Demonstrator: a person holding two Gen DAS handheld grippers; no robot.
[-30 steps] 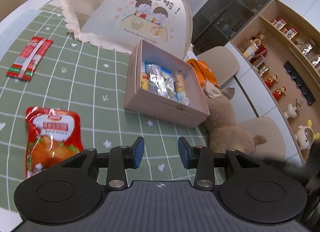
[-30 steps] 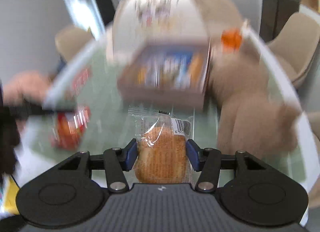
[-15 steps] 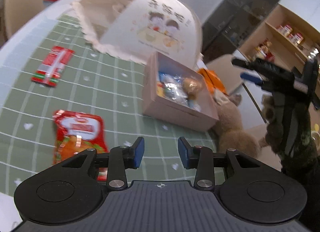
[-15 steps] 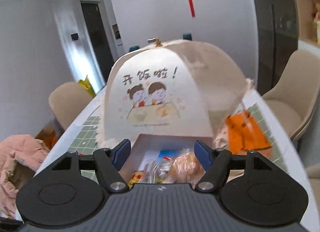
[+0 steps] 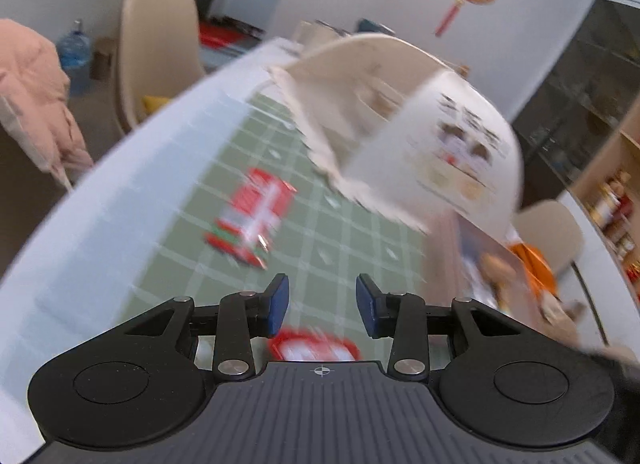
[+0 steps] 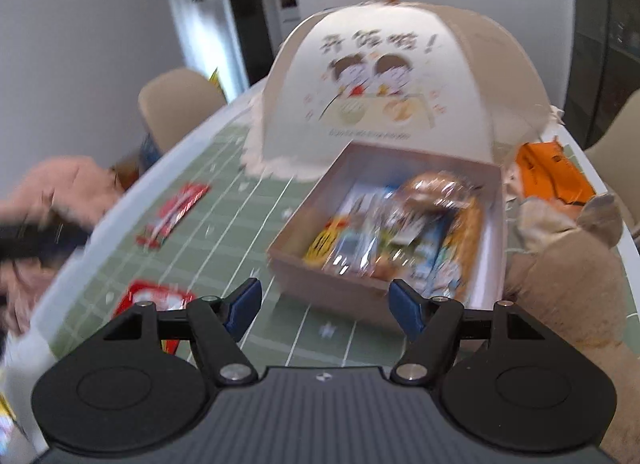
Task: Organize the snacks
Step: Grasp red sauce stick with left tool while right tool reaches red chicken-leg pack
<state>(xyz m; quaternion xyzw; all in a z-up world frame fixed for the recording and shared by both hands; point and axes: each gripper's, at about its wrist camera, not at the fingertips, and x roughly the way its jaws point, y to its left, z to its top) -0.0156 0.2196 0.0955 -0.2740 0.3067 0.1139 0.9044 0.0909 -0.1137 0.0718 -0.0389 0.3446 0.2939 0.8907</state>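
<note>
Tablecloth (image 6: 224,232) green, white-gridded; beige chair (image 5: 156,51) beside; both grippers' jaws apart, empty.

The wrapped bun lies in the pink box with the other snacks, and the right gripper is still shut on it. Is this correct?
Not quite. The wrapped bun does lie in the pink box with the other snacks, but the right gripper has just been opening; its fingers stand apart with nothing between them. The right wrist view shows it.
</note>
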